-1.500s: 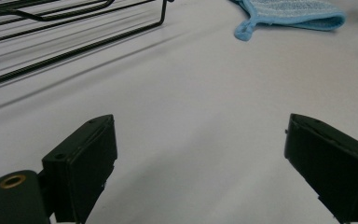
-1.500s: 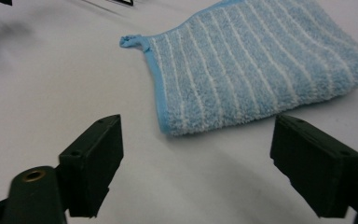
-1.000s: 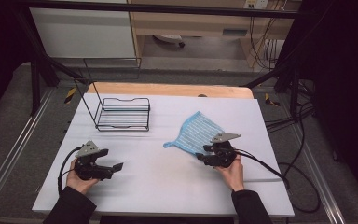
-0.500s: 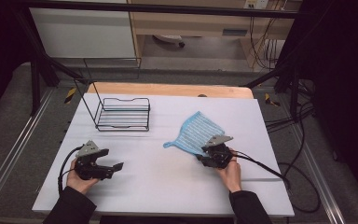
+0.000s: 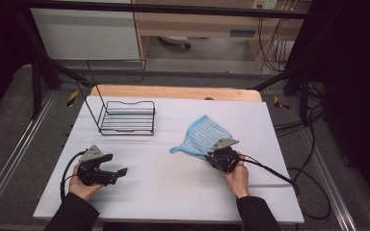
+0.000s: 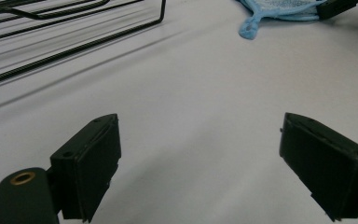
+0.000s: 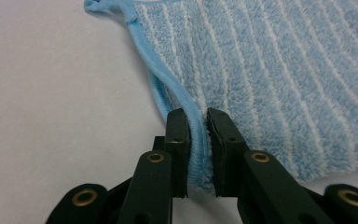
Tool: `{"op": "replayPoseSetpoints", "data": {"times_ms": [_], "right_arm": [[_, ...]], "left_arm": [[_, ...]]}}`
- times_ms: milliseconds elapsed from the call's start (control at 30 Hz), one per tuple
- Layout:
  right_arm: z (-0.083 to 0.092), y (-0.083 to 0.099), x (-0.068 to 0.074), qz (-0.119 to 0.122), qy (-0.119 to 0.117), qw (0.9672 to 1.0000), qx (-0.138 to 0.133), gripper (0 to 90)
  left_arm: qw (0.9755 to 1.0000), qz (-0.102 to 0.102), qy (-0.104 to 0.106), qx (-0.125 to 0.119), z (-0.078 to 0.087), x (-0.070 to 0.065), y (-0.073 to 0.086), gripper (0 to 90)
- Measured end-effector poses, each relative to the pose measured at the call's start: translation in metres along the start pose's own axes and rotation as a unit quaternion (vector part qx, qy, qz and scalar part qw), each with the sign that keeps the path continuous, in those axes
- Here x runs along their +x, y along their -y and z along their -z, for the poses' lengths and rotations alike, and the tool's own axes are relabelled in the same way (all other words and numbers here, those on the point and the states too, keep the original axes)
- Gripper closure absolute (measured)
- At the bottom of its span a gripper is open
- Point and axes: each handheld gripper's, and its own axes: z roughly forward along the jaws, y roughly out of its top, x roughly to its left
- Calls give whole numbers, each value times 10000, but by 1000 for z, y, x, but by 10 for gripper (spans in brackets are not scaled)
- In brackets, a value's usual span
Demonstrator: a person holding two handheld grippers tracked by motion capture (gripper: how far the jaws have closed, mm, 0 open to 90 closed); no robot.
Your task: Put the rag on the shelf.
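A light blue striped towel (image 5: 203,135) lies folded on the white table, its loop pointing left. In the right gripper view my right gripper (image 7: 197,140) pinches the towel's (image 7: 279,70) bound near edge; its jaws have just been closing and now press the cloth between them. From above, the right gripper (image 5: 217,155) sits at the towel's front edge. My left gripper (image 5: 118,174) rests at the front left of the table, open, with bare table between its wide-apart fingers (image 6: 91,158). The towel's loop (image 6: 249,29) shows far off in the left gripper view.
A black wire rack (image 5: 126,117) stands at the back left of the table (image 5: 173,192); its wires (image 6: 70,28) lie ahead of the left gripper. A wooden board (image 5: 173,92) lines the far edge. Cables (image 5: 279,175) trail off to the right.
The right gripper's jaws have closed onto the towel's front edge after shifting slightly toward it. The left gripper and the towel's lie on the table look unchanged.
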Motion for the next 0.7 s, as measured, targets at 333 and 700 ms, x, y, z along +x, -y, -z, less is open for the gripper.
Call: {"op": "replayPoseSetpoints", "data": {"times_ms": [333,700], "right_arm": [[12,-10,7,-292,-255,9992,-120,856],[32,-5,26,-358,-771,9963,108,854]], "left_arm": [[10000,-1,-15,4,1,0,0,127],[10000,17,-7,19,1,-1,0,129]]}}
